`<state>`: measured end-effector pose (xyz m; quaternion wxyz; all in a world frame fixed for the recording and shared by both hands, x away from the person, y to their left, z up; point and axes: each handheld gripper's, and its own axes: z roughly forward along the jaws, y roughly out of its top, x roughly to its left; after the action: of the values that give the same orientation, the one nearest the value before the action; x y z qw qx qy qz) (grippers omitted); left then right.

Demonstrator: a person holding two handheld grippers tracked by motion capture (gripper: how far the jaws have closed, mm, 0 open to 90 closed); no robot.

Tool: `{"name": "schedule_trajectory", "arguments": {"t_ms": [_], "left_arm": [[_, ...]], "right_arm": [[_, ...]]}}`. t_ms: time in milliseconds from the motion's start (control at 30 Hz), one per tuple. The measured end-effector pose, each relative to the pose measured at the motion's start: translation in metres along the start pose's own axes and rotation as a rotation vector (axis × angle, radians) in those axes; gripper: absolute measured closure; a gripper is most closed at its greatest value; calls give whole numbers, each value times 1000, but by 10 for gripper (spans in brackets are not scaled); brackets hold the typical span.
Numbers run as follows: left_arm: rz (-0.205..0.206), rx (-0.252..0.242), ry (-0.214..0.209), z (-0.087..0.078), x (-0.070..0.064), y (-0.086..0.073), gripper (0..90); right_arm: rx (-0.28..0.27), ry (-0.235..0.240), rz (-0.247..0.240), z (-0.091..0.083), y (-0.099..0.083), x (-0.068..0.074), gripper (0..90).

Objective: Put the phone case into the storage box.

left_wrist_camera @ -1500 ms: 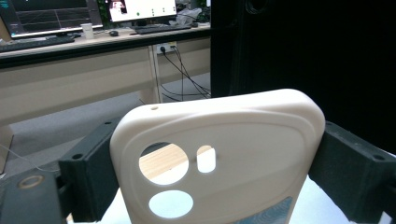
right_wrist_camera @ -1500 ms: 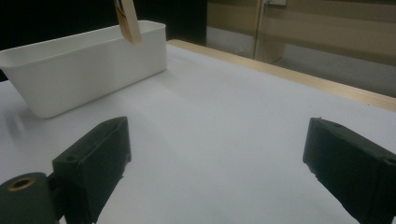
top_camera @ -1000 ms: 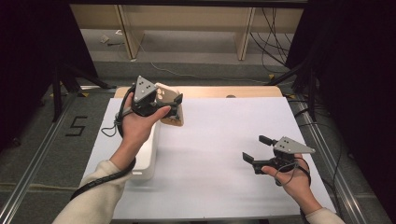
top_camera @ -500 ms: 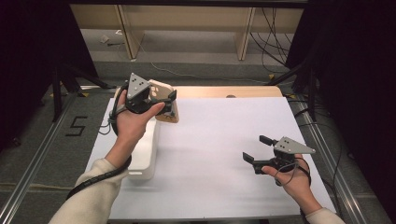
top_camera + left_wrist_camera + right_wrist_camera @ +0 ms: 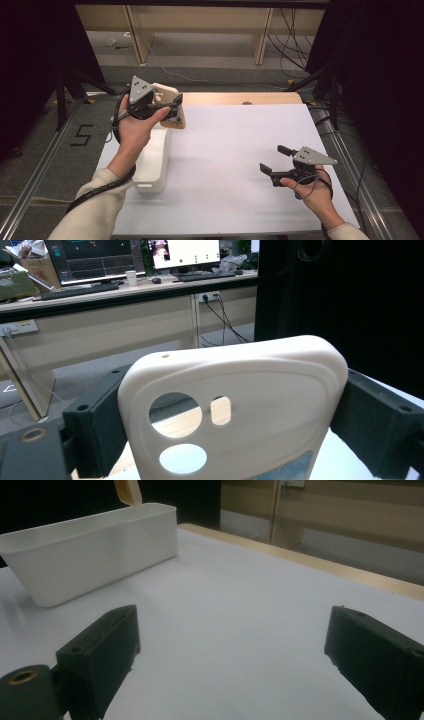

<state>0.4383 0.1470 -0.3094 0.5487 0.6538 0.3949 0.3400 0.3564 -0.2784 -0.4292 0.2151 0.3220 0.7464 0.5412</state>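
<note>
Above the worktop (image 5: 240, 150), in the high view, the left gripper (image 5: 172, 111) is held raised over the far end of a long white bin (image 5: 152, 160) that lies along the left side of the white surface. Its jaws are closed on a cream phone case (image 5: 167, 102), gripping it by its two long edges, so the case hangs in the air just past the bin's far rim. The right gripper (image 5: 276, 160) sits low at the right of the worktop, well apart from the bin, its jaws spread with nothing between them.

Seen from the left gripper view, the phone case (image 5: 235, 405) stands upright between the black jaws, its camera cut-outs facing the lens. Both jaws press flat against its sides, and the hold looks even rather than pinched at a corner.

Looking along the right gripper view, the wide-open jaws frame bare white surface, with the white bin (image 5: 95, 550) farther off and a tan corner of the case (image 5: 127, 492) poking into the top edge above the bin's back rim.

The step in hand looks like placing the case into the bin. To do it well, I would bring the left hand back until the case is squarely over the bin's opening, tip it so its long side runs with the bin, lower it inside the walls, and only then ease the jaws apart. Letting go too high or over the rim risks the case bouncing out.
</note>
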Motion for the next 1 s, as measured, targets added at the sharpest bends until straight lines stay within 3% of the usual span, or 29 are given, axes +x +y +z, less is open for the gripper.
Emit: {"name": "schedule_trajectory", "arguments": {"t_ms": [1000], "left_arm": [[-3,11,70,-1,25,1,107]], "right_arm": [[0,1,0,0,0,0,87]]}}
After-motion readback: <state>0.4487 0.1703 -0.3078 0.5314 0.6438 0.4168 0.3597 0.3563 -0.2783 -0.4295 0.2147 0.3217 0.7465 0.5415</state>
